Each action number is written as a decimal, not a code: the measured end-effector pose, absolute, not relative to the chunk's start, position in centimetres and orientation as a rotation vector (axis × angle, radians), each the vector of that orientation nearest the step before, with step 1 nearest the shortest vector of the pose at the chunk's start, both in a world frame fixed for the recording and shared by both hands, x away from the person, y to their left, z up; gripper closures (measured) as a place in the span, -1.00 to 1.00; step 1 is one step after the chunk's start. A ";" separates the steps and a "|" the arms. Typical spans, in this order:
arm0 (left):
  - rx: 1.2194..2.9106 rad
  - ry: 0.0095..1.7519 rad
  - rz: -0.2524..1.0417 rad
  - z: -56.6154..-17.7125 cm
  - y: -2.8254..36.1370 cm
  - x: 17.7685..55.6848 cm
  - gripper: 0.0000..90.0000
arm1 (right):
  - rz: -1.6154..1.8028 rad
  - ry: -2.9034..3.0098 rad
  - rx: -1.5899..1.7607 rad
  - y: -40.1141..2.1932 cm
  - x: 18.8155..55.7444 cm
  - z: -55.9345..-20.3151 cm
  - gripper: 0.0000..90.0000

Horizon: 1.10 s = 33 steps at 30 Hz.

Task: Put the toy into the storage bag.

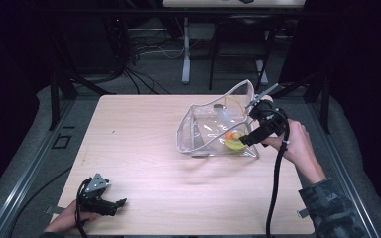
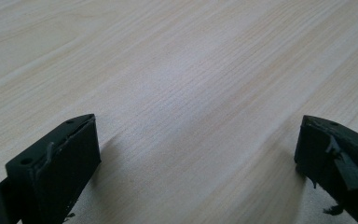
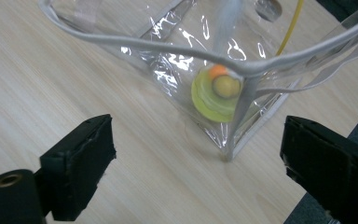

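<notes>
Looking at the right gripper [image 1: 245, 140]: it hangs at the near right corner of the clear bag [image 1: 198, 141], jaws spread wide and nothing between them. In the right gripper view the bag's white-trimmed corner seam [image 3: 235, 121] stands upright, dead ahead and between the two jaws but beyond their tips, so not touching yet. Bag sits on the table [image 1: 144, 163], right of centre, mouth gaping upward, handle loop standing above it. Inside, low in that same near corner, lies a yellow-green disc [image 3: 213, 99] with an orange ball [image 3: 217, 71] and a tan ball [image 3: 226, 86] on it; could be one stacked toy, the plastic glare makes that hard to call. Key relation: seam axis is vertical, jaws open roughly across it, so a straight push forward would put the seam in the gap. Left gripper [image 1: 119, 203] is well apart at the near left edge of the table, jaws also spread wide over bare wood, holding nothing. Right hand is clearly the nearer one.
</notes>
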<state>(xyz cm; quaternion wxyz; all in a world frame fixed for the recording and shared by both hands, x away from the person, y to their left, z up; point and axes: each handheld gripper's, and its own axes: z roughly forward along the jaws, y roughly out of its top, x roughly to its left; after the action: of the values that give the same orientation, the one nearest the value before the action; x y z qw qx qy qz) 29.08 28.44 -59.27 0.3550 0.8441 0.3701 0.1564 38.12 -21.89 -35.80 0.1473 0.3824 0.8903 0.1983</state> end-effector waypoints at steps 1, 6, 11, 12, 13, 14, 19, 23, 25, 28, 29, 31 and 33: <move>2.179 0.960 0.399 -59.3 28.4 29.1 -1.00 | 0.561 2.579 1.112 -22.1 38.1 -36.9 -0.96; 2.184 0.956 0.402 -59.3 28.5 29.1 -1.00 | 0.557 2.596 1.159 -22.6 38.1 -39.0 -1.00; 2.182 0.958 0.401 -59.3 28.4 29.1 -1.00 | 0.563 2.609 1.216 -23.2 38.0 -41.5 -1.00; 2.183 0.957 0.402 -59.3 28.4 29.1 -1.00 | 0.557 2.614 1.221 -23.4 38.0 -42.0 -1.00; 2.183 0.956 0.402 -59.3 28.4 29.1 -1.00 | 0.558 2.623 1.246 -23.7 37.9 -43.1 -1.00; 2.183 0.956 0.402 -59.3 28.4 29.1 -1.00 | 0.558 2.623 1.246 -23.7 37.9 -43.1 -1.00; 2.183 0.956 0.402 -59.3 28.4 29.1 -1.00 | 0.589 2.578 1.308 -24.8 37.6 -45.7 -1.00; 2.183 0.957 0.402 -59.3 28.4 29.1 -1.00 | 0.578 2.581 1.324 -25.2 37.5 -46.9 -1.00; 2.183 0.957 0.402 -59.3 28.4 29.1 -1.00 | 0.551 2.586 1.340 -25.4 37.4 -48.3 -1.00; 2.183 0.957 0.402 -59.3 28.4 29.1 -1.00 | 0.539 2.582 1.373 -25.8 37.3 -49.7 -1.00; 2.183 0.957 0.402 -59.3 28.4 29.1 -1.00 | 0.528 2.580 1.370 -26.0 37.2 -50.2 -1.00; 2.183 0.957 0.403 -59.3 28.4 29.1 -1.00 | 0.510 2.582 1.374 -26.2 37.2 -50.5 -1.00; 2.183 0.957 0.402 -59.3 28.4 29.1 -1.00 | 0.520 2.569 1.401 -26.7 37.1 -51.2 -1.00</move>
<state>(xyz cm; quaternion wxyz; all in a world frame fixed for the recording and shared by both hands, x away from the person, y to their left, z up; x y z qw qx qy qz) 29.08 28.44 -59.26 0.3543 0.8445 0.3702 0.1556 37.14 -26.68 -51.24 0.0845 0.4697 0.8613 0.1743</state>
